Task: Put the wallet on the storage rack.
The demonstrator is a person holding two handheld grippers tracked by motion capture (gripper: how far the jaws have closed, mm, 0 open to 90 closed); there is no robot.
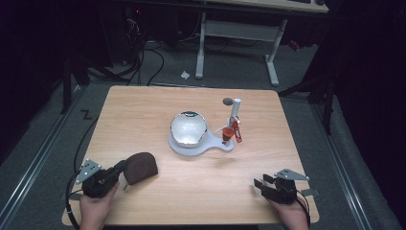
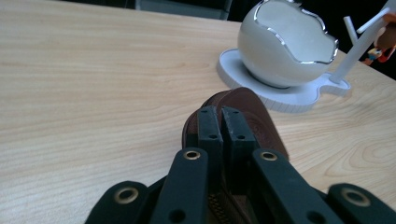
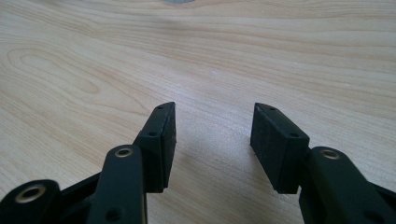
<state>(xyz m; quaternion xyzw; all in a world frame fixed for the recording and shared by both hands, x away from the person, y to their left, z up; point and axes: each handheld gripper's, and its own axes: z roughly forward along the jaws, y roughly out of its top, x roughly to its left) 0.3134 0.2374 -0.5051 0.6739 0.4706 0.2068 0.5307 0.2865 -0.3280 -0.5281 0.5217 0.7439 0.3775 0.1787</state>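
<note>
My left gripper (image 2: 222, 123) clamped tight on the brown zip pouch (image 1: 140, 167) at the near left of the wooden table (image 1: 143, 110), white egg-shaped bowl (image 1: 188, 127) on its white stand (image 1: 198, 146) mid-table beyond, my right gripper (image 3: 212, 144) near right, jaws apart over bare wood.

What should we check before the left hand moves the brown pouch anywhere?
1. Left gripper fingers shut on the brown pouch: ok.
2. Grip deep enough to hold: cannot tell; it pinches the near edge.
3. Right gripper open and holding nothing: ok.
4. Table bare between the pouch and the white bowl: ok.
5. Bowl sitting on its white stand: ok.
</note>
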